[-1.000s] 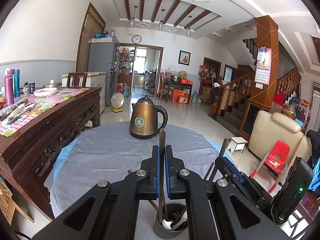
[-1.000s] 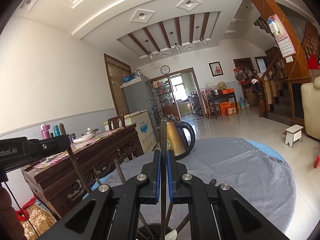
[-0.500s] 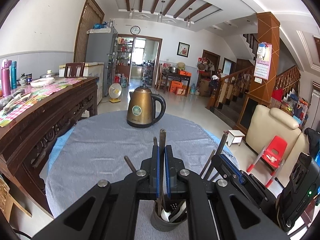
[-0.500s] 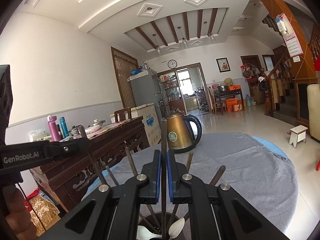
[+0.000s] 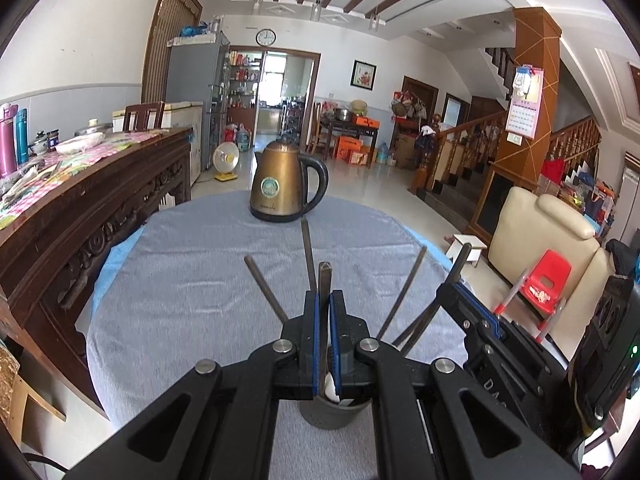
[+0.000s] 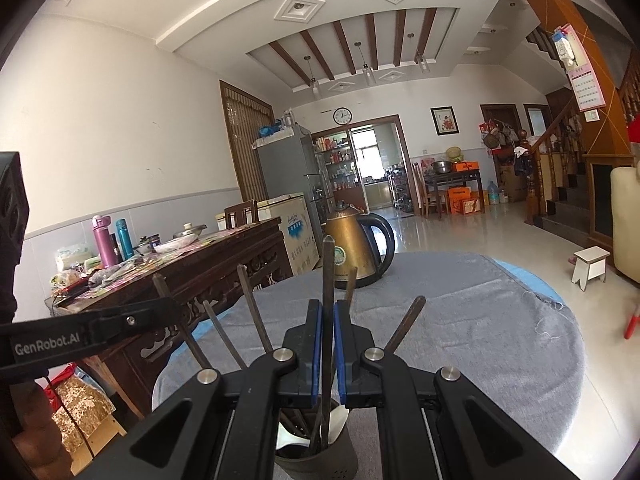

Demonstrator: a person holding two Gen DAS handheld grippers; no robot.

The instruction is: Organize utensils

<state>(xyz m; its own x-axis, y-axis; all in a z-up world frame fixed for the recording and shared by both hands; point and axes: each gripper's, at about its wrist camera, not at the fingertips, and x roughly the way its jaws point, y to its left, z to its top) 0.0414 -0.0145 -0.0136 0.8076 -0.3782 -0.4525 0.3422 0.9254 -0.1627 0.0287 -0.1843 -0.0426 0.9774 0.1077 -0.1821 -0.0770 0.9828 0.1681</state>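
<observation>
A dark grey holder cup (image 5: 334, 414) stands on the grey cloth of the round table (image 5: 192, 280), and it also shows in the right wrist view (image 6: 316, 460). Several dark chopsticks (image 5: 264, 288) and a white spoon (image 5: 331, 386) stand in it. My left gripper (image 5: 324, 300) is shut on one dark chopstick (image 5: 324, 280), its lower end in the cup. My right gripper (image 6: 328, 312) is shut on another dark chopstick (image 6: 328, 272), which also reaches down into the cup. The right gripper (image 5: 472, 308) shows in the left wrist view close beside the left one.
A bronze electric kettle (image 5: 284, 182) stands at the far side of the table. A carved wooden sideboard (image 5: 80, 208) with bottles and dishes runs along the left. A cream sofa (image 5: 548, 232), a red child's chair (image 5: 548, 280) and a small white stool (image 5: 466, 246) are on the right.
Both grippers have come down toward the cup with their chopsticks. More chopsticks standing in the cup have come into view around the jaws.
</observation>
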